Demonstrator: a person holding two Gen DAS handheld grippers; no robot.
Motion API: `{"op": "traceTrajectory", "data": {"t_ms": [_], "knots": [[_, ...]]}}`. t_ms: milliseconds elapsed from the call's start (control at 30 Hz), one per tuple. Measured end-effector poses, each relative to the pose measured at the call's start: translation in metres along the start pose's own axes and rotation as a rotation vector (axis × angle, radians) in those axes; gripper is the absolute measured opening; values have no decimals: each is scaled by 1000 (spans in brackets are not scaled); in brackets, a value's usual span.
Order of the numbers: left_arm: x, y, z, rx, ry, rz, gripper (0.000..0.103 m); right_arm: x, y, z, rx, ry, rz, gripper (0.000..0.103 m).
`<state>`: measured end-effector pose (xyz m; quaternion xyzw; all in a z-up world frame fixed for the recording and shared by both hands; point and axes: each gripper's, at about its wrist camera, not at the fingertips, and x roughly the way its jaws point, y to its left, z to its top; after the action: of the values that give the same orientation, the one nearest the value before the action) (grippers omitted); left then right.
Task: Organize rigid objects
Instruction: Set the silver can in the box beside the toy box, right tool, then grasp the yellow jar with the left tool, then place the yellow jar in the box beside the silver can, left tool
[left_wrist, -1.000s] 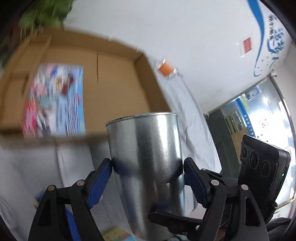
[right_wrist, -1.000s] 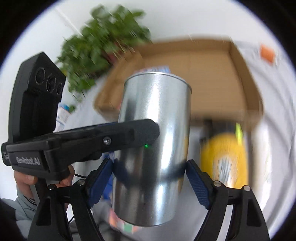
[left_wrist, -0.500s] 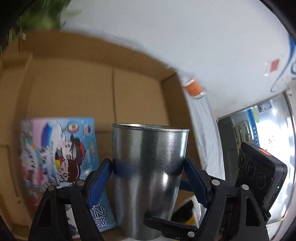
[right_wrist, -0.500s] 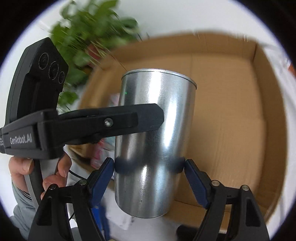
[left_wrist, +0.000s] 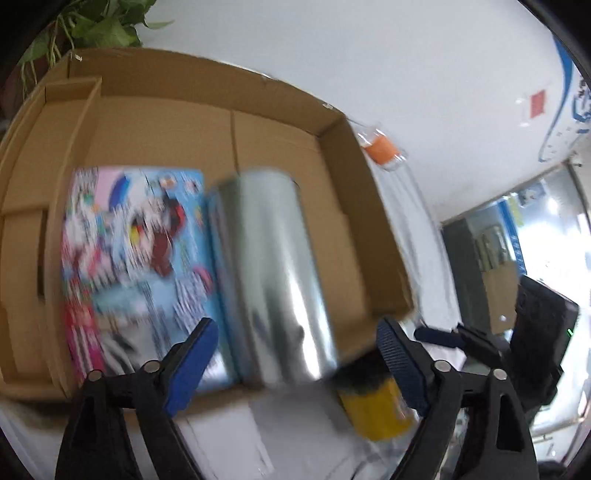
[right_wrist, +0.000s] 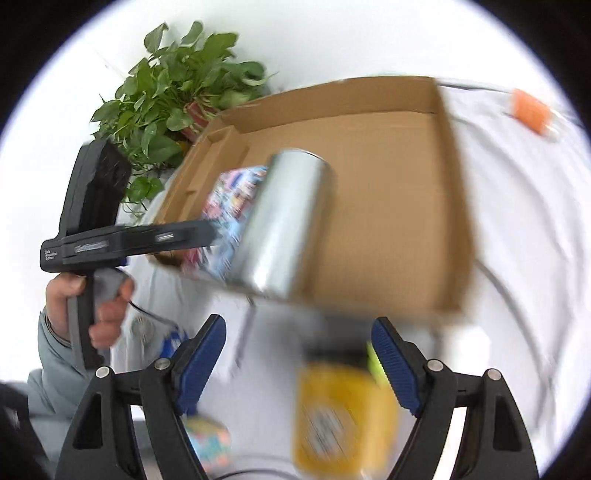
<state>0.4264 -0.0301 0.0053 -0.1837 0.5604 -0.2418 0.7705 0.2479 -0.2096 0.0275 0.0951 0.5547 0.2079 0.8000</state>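
Comparing w/ 0.5 s ago: both the left gripper (left_wrist: 295, 363) and right gripper (right_wrist: 299, 362), then clamped on the steel cup (left_wrist: 269, 280), now gape empty, cup inside cardboard box (left_wrist: 354, 206) beside picture book (left_wrist: 133, 258) (frames blurred), so this item looks placed.

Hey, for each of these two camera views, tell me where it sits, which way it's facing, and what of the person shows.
Left wrist: sits on the left gripper, looking forward and down into the cardboard box; shows its open blue fingers, plus the right gripper at the right edge.
Right wrist: sits on the right gripper, facing the box from farther right; shows its open fingers and the person's left hand.
Both views share the metal cup, colourful book and yellow container.
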Motion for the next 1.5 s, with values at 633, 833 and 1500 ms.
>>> {"op": "traceTrajectory", "data": {"t_ms": [633, 833, 1500], "knots": [[40, -16, -101, -52, 188, -138, 84, 48, 59, -37, -67, 67, -3, 84], [-45, -70, -63, 126, -20, -156, 84, -36, 74, 20, -142, -156, -31, 84], [26, -49, 49, 146, 37, -58, 79, 65, 10, 61, 9, 24, -137, 84]]}}
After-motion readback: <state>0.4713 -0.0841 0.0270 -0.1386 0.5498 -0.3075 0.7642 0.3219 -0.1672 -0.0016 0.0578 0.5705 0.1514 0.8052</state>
